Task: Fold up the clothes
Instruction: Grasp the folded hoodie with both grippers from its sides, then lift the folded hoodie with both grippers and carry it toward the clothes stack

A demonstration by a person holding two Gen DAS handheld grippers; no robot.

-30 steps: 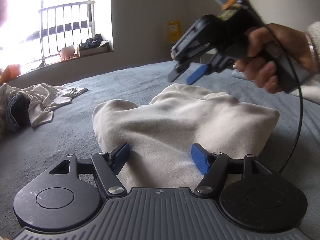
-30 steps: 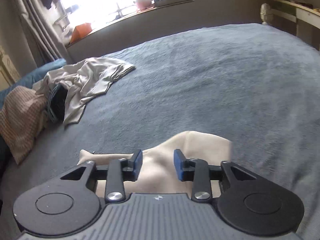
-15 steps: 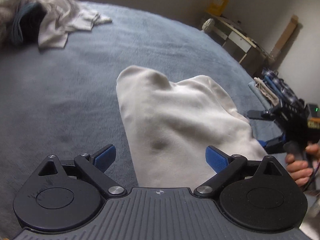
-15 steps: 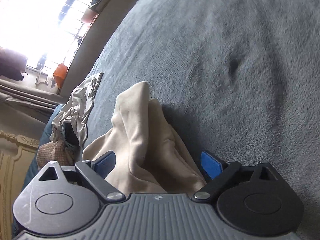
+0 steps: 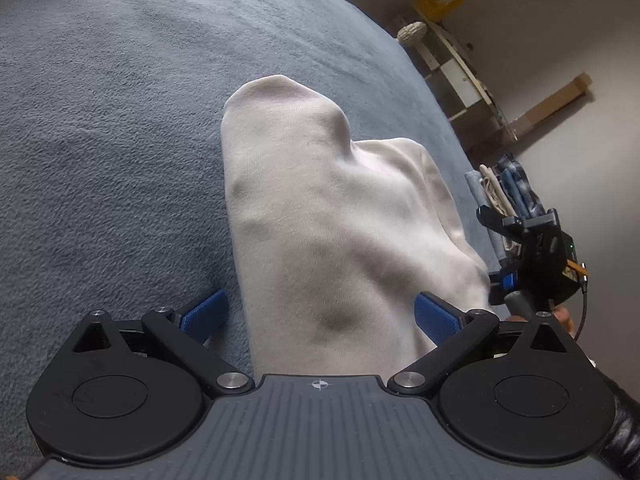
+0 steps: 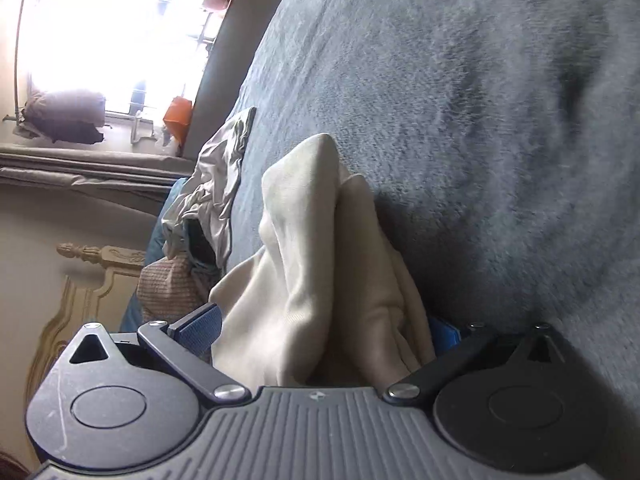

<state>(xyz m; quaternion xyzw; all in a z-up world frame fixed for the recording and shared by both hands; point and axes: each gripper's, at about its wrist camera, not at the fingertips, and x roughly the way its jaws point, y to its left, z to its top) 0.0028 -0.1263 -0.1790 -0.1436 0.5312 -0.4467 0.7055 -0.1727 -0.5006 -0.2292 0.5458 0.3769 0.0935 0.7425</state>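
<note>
A folded cream garment (image 5: 320,216) lies on the grey-blue bedspread (image 5: 100,140). My left gripper (image 5: 320,316) is open, its blue fingers wide apart on either side of the garment's near end. My right gripper (image 6: 320,326) is open too, rolled on its side, with the bunched edge of the same cream garment (image 6: 316,260) lying between its spread fingers. The right gripper also shows at the right of the left wrist view (image 5: 496,252), at the garment's far side edge.
Unfolded clothes (image 6: 212,196) are heaped near the headboard (image 6: 100,256) and window. A stack of folded clothes (image 5: 504,192) sits beyond the bed's right edge, with a white shelf unit (image 5: 452,72) and cardboard box (image 5: 552,104) against the wall.
Both grippers have opened wider. The left gripper tilted down over the garment; the right gripper dropped from above it to its side edge and rolled sideways.
</note>
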